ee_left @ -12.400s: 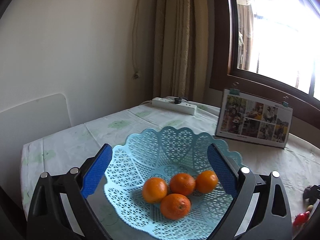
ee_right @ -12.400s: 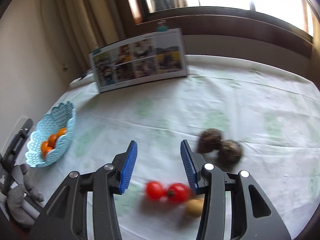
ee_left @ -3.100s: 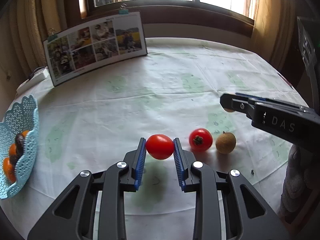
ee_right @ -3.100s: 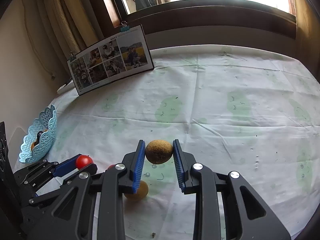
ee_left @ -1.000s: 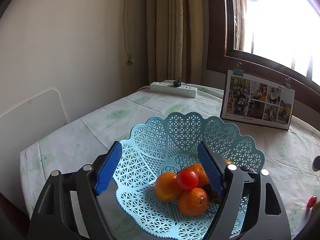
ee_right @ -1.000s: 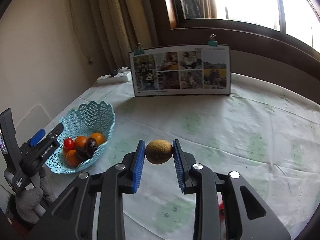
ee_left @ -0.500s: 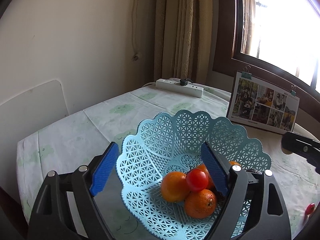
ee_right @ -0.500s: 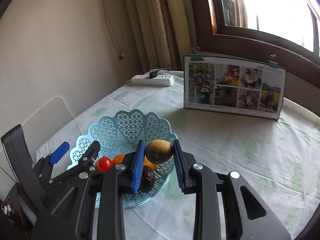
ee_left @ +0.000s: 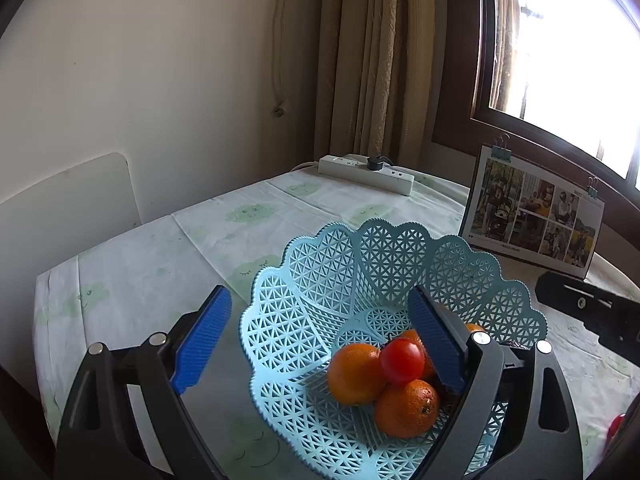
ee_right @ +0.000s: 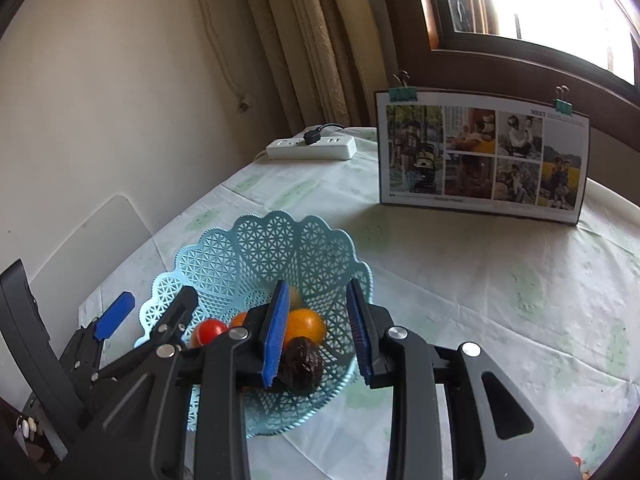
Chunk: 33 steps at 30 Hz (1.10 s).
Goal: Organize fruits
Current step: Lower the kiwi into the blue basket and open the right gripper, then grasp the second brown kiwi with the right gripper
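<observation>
Left wrist: your left gripper [ee_left: 320,340] has its fingers apart, straddling the basket [ee_left: 320,280] near the tabletop's left edge; the tomato [ee_left: 402,360] is soft, so grip lightly across its middle.
Right wrist: your right gripper [ee_right: 316,332] is spread and empty over the basket.

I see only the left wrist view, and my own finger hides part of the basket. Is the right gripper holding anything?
Observer: No. The right gripper is open above the basket, with nothing between its fingers.
Operator: What sits behind my finger?
Observer: A dark wrinkled fruit lies in the basket, just in front of an orange.
Operator: Anything else in there?
Observer: A yellowish-brown fruit shows partly behind the right gripper's pad. I cannot tell which kind.
</observation>
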### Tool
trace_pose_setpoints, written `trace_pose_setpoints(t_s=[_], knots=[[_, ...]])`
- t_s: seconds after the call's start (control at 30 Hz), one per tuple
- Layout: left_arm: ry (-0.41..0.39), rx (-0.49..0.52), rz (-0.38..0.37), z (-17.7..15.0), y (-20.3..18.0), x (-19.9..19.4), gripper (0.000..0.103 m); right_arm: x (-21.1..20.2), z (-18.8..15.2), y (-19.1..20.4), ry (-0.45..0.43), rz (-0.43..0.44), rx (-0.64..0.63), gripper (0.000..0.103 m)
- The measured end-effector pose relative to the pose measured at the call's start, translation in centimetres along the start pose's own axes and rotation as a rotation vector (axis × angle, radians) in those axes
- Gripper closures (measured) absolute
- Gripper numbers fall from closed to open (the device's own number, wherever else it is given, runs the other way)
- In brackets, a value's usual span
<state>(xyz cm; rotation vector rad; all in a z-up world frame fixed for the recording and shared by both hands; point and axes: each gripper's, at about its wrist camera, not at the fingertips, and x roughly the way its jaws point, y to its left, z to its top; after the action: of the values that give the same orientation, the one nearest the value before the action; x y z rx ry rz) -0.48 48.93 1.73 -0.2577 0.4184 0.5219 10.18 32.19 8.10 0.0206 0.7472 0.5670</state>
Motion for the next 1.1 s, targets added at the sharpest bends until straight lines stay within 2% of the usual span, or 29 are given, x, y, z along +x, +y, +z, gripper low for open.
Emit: trace_pose_setpoints(t_s=[0.13, 0.23, 0.63, 1.1], knots=[[-0.009, 0.003, 0.003, 0.0, -0.1, -0.1, 0.007, -0.2, -1.1, -1.0, 0.016, -0.015, 0.018, 0.072], [-0.020, 0.011, 0.005, 0.0, -0.3, -0.3, 0.007, -0.7, -2.1, -1.9, 0.022, -0.037, 0.035, 0.063], [-0.033, 0.023, 0.017, 0.0, -0.5, -0.6, 0.005, -4.3, -5.5, -7.1, 0.016, -0.153, 0.131, 0.062], [-0.050, 0.028, 0.036, 0.0, -0.5, -1.0, 0.005, -10.6, -9.1, -13.2, -0.039, -0.304, 0.211, 0.062]])
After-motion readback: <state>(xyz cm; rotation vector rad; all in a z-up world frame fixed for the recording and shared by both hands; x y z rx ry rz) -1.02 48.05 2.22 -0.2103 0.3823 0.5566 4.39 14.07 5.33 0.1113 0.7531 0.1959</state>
